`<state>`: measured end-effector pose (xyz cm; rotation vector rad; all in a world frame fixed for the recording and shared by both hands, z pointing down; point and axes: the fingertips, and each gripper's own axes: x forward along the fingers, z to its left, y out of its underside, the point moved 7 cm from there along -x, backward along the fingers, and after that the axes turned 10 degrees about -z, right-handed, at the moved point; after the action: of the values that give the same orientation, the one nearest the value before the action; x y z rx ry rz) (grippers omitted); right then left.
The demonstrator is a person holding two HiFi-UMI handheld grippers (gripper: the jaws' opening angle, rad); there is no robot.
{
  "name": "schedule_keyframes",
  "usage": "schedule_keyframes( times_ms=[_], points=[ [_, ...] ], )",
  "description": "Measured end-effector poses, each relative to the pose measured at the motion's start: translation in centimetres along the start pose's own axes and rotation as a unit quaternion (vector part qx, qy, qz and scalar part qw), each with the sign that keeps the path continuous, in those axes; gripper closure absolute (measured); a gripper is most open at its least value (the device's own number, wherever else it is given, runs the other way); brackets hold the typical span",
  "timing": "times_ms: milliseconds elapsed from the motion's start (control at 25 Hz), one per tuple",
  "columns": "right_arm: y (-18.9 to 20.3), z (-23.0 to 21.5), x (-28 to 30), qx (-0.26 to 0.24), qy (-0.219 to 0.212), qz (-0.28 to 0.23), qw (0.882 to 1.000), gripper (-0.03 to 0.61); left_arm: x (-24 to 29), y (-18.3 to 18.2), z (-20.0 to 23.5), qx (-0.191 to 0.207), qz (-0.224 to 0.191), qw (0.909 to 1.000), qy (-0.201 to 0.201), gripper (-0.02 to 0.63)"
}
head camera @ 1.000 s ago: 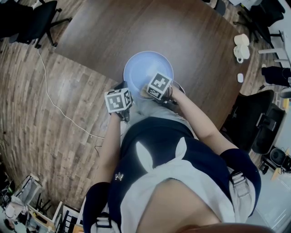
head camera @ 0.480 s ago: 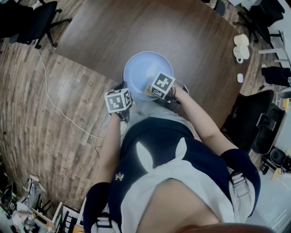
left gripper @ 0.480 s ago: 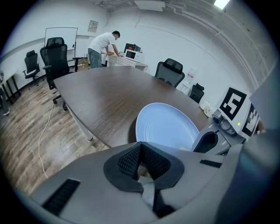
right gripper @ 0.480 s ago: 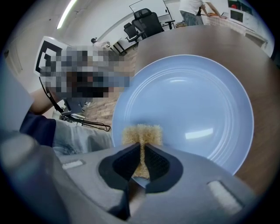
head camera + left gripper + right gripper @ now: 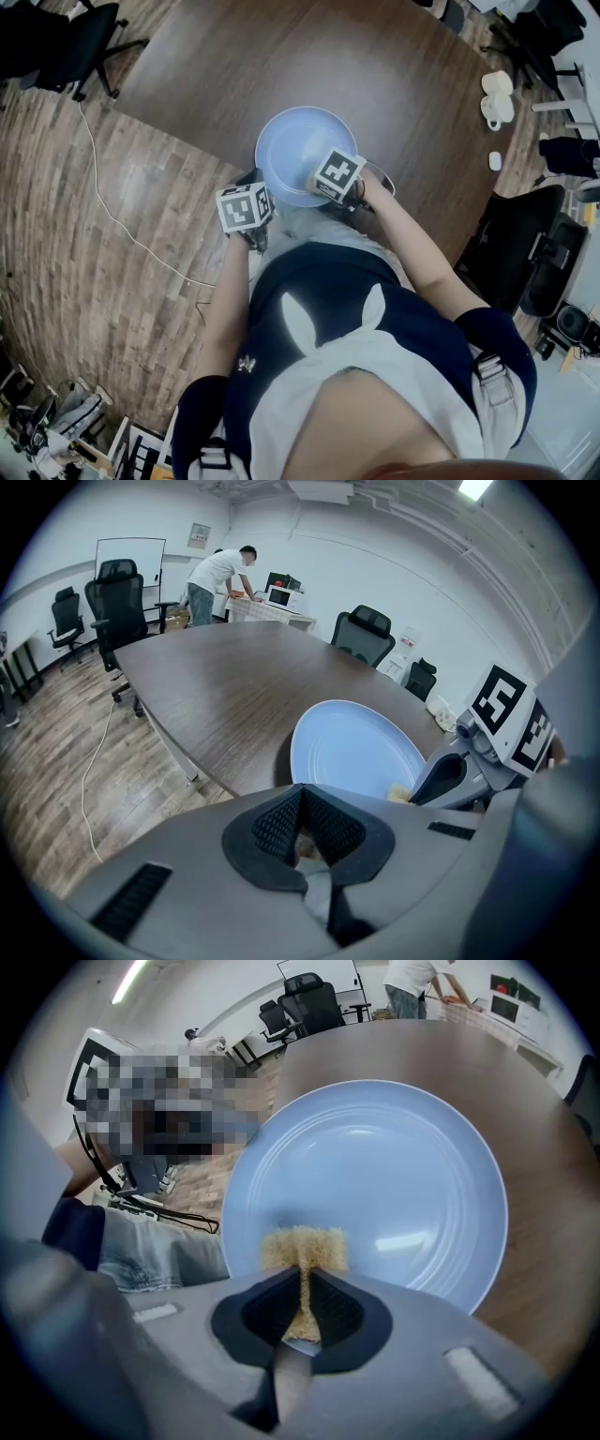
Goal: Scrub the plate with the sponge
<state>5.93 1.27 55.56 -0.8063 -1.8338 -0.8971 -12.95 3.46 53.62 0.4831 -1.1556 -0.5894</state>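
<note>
While sponge (image 5: 302, 1247) is pinched in right gripper (image 5: 303, 1288) at near rim of plate (image 5: 375, 1176), plate is set at table (image 5: 403, 75) edge, otherwise bare, left gripper (image 5: 298, 797) jaws pressed together just beside it, chairs (image 5: 525, 253) around

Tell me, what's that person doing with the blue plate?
A person stands at a brown table with a gripper in each hand, washing up. The right gripper is pinching a yellow sponge, and the sponge is at the near edge of the light blue plate. The left gripper is shut with nothing in it, held just beside the plate.
</note>
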Motion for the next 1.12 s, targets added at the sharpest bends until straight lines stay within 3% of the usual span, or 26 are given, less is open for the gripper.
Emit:
schedule_keyframes(
  times_ms=[480,1120],
  points=[
    [0.4,-1.5,-1.0,0.012,0.05,0.006,0.999,0.551,0.2,0.4,-0.2,0.002,0.005,0.9999,0.01,0.614],
    [0.2,-3.9,-1.9,0.014,0.144,-0.056,0.988,0.551,0.3,0.3,-0.1,0.005,0.007,0.9999,0.012,0.614]
  ],
)
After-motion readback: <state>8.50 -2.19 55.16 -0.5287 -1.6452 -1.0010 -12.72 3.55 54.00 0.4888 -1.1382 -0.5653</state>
